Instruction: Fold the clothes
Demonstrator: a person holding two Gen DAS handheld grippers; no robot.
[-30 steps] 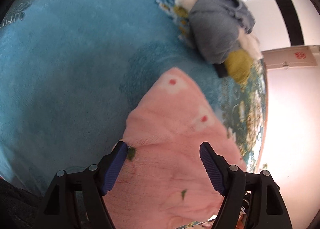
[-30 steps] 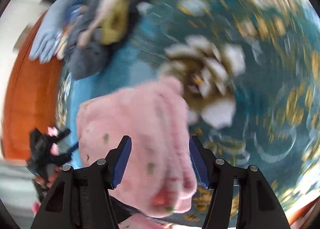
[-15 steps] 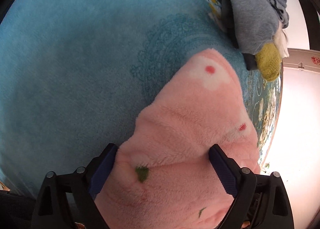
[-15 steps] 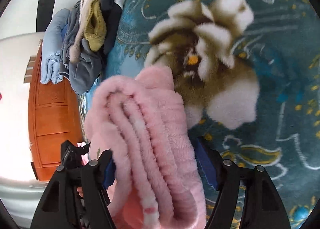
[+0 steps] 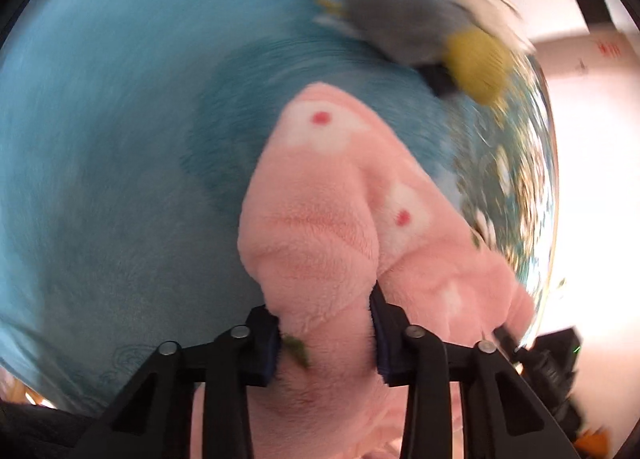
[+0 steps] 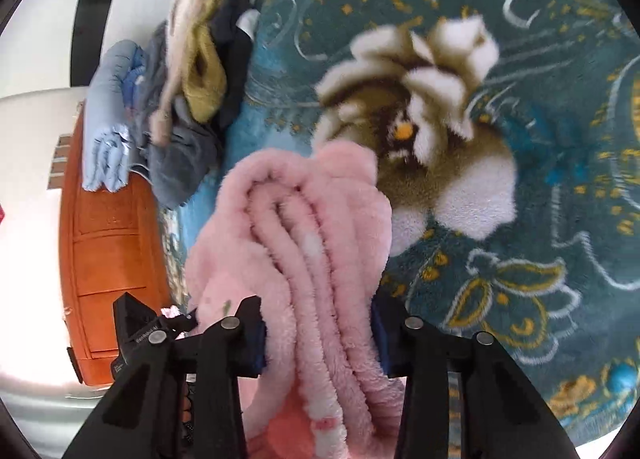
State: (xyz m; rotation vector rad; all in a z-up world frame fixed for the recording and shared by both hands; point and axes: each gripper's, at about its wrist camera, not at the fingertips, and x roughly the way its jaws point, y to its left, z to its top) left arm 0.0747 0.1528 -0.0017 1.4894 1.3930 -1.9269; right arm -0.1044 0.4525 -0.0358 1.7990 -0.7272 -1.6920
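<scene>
Left gripper (image 5: 326, 333) tilted steeply downward, jaws just closed in, fingers (image 5: 266, 343) pinching a bunched fold of pink fleece (image 5: 320, 227). Right gripper (image 6: 320, 339) angled down too, jaws likewise just closed, fingers (image 6: 256, 343) clamped around the fleece's stacked layers.

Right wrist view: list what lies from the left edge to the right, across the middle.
Orange wooden cabinet → folded light-blue cloth → fluffy pink garment → white-and-brown flower woven into the teal blanket.

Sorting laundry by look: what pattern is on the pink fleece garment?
Pink fleece garment: white flowers with red centres, clearest in the left wrist view.
</scene>
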